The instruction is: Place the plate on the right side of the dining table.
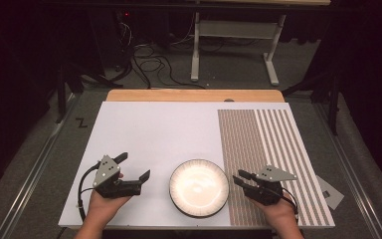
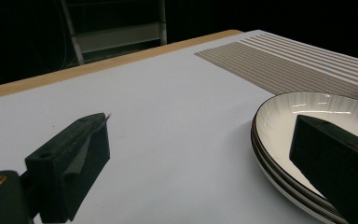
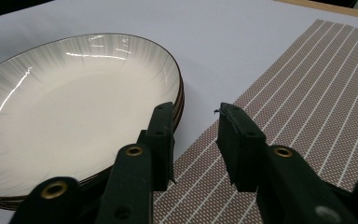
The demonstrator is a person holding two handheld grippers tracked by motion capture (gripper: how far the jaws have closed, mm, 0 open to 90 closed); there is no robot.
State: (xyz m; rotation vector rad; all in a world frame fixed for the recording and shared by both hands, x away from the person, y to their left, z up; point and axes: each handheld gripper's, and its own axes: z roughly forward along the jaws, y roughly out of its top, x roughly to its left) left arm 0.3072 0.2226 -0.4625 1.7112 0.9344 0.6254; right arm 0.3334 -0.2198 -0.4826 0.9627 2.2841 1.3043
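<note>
White board [image 1: 154, 134] bears round glossy plates [image 1: 199, 187] (stacked).

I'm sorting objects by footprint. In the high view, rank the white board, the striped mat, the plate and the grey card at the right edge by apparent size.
1. White board
2. Striped mat
3. Plate; it looks like a stack in the gripper views
4. Grey card, partly tucked under the board, so its full size is unsure

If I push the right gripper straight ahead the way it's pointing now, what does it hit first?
Most likely the plates: the right gripper points toward their near rim, one jaw level with it. Depth is unclear; it might just skim past over the striped mat.
</note>
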